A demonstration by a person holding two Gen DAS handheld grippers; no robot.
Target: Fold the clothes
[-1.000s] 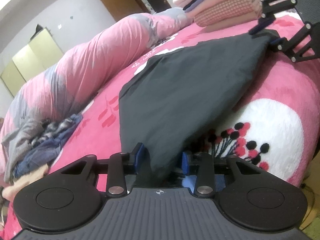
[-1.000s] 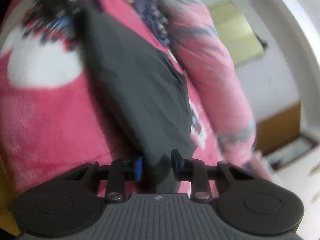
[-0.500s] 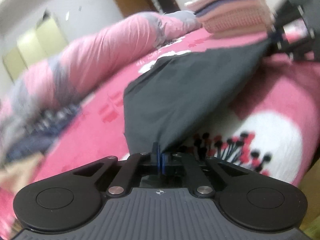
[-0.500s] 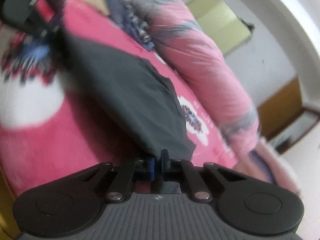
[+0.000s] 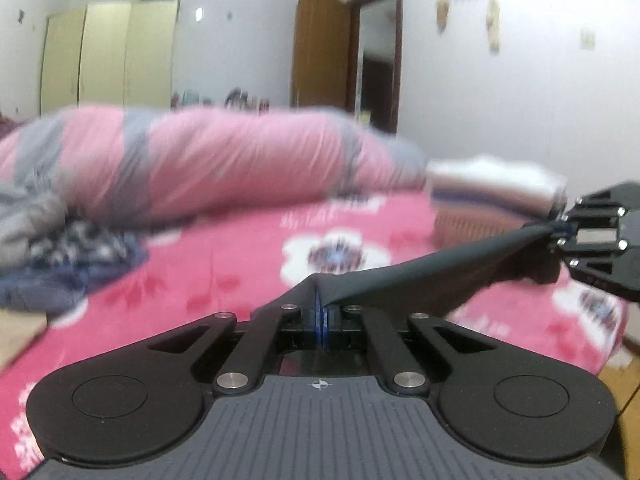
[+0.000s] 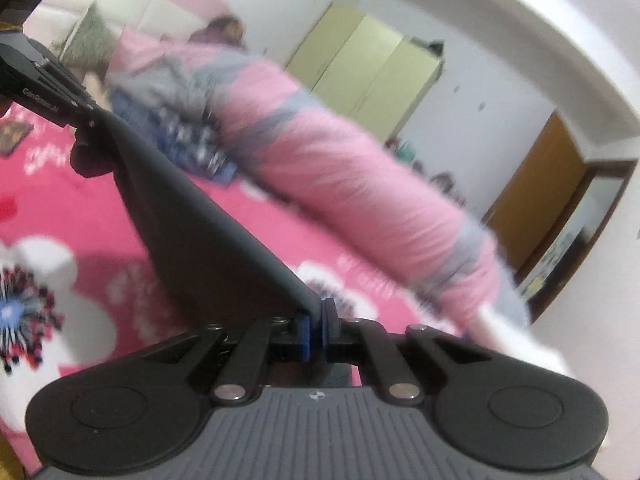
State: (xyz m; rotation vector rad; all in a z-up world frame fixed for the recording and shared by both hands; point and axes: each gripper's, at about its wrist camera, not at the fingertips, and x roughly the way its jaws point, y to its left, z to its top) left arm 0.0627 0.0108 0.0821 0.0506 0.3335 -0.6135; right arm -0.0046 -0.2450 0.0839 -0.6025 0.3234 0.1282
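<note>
A bed covered by a bright pink blanket [image 5: 248,272] with white flower prints fills most of both views. Along its far side lies a long rolled pink and grey quilt [image 5: 224,160], and behind it a pale yellow-green wardrobe [image 5: 108,56] stands against the white wall, with a brown wooden door [image 5: 320,44] further to the right. A heap of dark blue patterned clothes [image 5: 76,248] rests on the blanket at the left end of the quilt, and a stack of folded clothes [image 5: 492,196], blurred, sits at the right end. The dark grey garment [image 6: 208,232] is lifted above the blanket and stretched tight in the air between the two grippers, one end in each. The left gripper [image 5: 321,320] is clenched on one end of this garment, the cloth pinched between its blue pads, and the fabric runs from there to the right. The right gripper [image 6: 315,328] is also clamped on the other end, with the cloth going up to the left in its own view. In the left wrist view the right gripper appears at the right edge, just in front of the folded stack.
</note>
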